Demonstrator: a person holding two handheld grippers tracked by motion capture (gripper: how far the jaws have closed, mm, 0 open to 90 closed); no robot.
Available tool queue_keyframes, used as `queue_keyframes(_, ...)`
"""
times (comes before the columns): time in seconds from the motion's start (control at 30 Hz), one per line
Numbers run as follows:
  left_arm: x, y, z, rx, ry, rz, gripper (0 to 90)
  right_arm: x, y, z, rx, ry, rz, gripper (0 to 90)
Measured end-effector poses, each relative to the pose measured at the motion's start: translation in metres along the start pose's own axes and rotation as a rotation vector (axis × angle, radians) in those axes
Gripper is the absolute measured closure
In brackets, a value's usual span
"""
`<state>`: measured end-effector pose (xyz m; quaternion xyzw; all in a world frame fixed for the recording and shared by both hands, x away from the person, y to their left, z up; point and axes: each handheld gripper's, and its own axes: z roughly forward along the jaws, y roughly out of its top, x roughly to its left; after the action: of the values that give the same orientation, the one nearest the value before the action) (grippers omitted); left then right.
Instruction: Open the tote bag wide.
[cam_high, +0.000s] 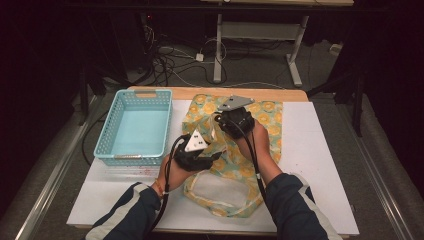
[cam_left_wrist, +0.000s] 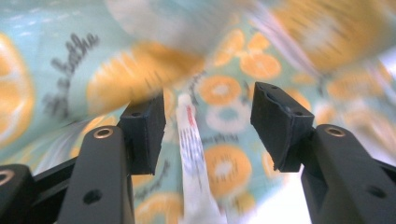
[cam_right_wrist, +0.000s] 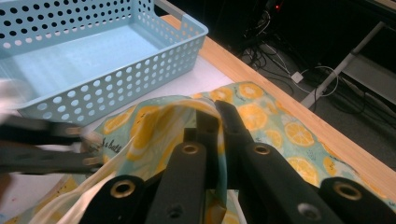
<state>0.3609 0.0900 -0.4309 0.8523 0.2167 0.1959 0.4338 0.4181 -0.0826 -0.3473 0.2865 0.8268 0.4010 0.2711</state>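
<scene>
Left hand-held gripper (cam_left_wrist: 208, 119) gapes wide; right hand-held gripper (cam_right_wrist: 215, 122) is clamped.

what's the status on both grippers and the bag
Right gripper shut on lemon-print teal fabric bag. Left gripper open, strap between its fingers. Light blue perforated plastic basket alongside.

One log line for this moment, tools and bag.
right tool: shut on lemon-print bag | left tool: open over bag | blue basket: empty
</scene>
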Motion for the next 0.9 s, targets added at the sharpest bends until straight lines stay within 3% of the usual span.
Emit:
queue_keyframes(0.07, -0.007, -0.005, -0.014, 0.001, 0.012, 0.07, 40.8, -0.001, -0.002, -0.001, 0.004, -0.002, 0.002, 90.0)
queue_keyframes(0.13, -0.01, -0.009, -0.028, -0.002, 0.029, 0.103, 40.7, -0.002, -0.003, -0.001, 0.004, 0.001, 0.009, 90.0)
queue_keyframes(0.23, -0.01, -0.015, -0.048, -0.029, 0.062, 0.105, 37.8, -0.002, -0.005, -0.001, 0.008, 0.004, 0.008, 90.0)
queue_keyframes(0.33, -0.004, -0.025, -0.064, -0.04, 0.111, 0.068, 33.8, -0.001, -0.006, -0.003, 0.009, 0.007, 0.004, 90.0)
queue_keyframes(0.43, 0.004, -0.037, -0.068, -0.024, 0.141, 0.018, 30.5, 0.001, -0.008, -0.004, 0.014, 0.01, -0.007, 90.0)
queue_keyframes(0.53, 0.009, -0.048, -0.063, 0.02, 0.115, -0.037, 30.0, 0.002, -0.012, -0.008, 0.015, 0.011, -0.009, 90.0)
queue_keyframes(0.6, 0.009, -0.053, -0.058, 0.051, 0.11, -0.033, 30.0, 0.001, -0.016, -0.011, 0.01, 0.018, -0.005, 90.0)
queue_keyframes(0.7, 0.011, -0.058, -0.05, 0.081, 0.097, -0.062, 30.0, 0.0, -0.022, -0.016, 0.013, 0.014, -0.004, 90.0)
queue_keyframes(0.9, 0.011, -0.057, -0.038, 0.091, 0.09, -0.088, 30.0, -0.002, -0.033, -0.025, -0.001, 0.028, 0.0, 90.0)
